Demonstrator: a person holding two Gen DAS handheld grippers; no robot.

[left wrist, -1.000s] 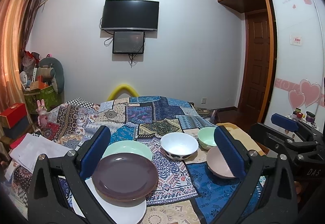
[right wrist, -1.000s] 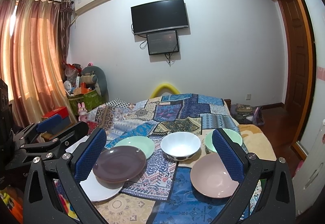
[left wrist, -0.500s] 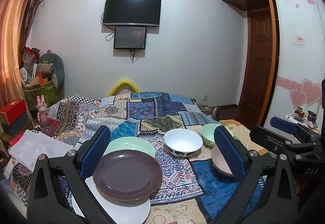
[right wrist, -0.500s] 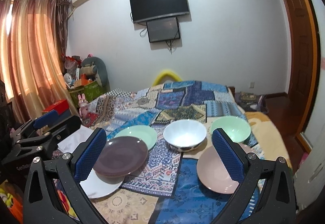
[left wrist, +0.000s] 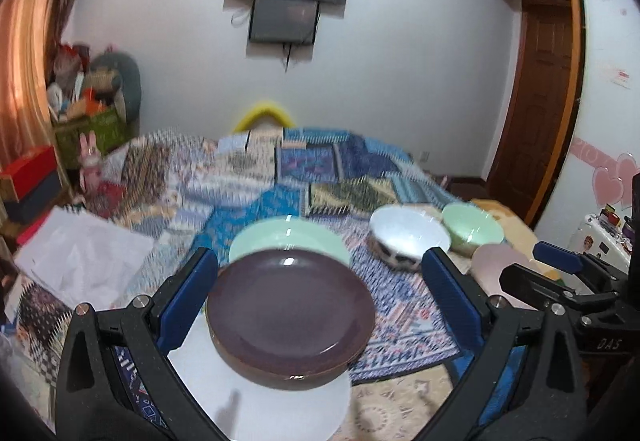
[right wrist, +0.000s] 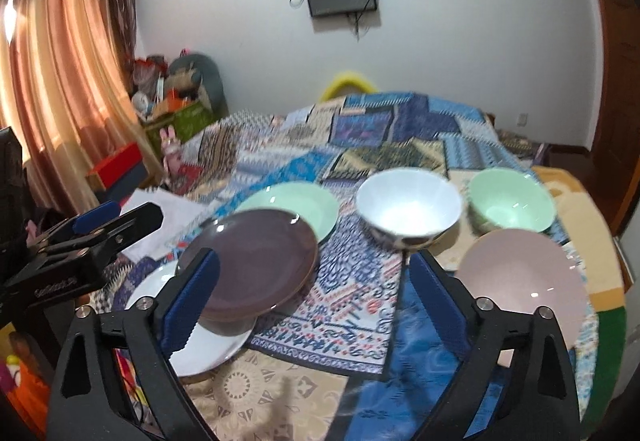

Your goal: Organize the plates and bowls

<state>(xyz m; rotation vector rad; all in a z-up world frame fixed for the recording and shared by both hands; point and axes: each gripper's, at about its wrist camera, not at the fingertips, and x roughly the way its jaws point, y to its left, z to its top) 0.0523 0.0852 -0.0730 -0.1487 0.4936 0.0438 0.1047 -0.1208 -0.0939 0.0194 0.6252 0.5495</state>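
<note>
The brown plate (left wrist: 290, 315) sits on a white plate (left wrist: 264, 397) at the near left of the bed (right wrist: 416, 129), a green plate (right wrist: 294, 205) just behind it. To the right stand a white bowl (right wrist: 408, 203), a green bowl (right wrist: 510, 203) and a pink plate (right wrist: 524, 277). The left hand-held gripper (left wrist: 320, 289) is spread wide around the brown plate without touching it. The right hand-held gripper (right wrist: 314, 295) is closing, with nothing between its jaws. The dishes look glazed, so probably stiff, slippery and breakable; a rim is the likeliest hold, and the soft bed may let stacks tilt.
</note>
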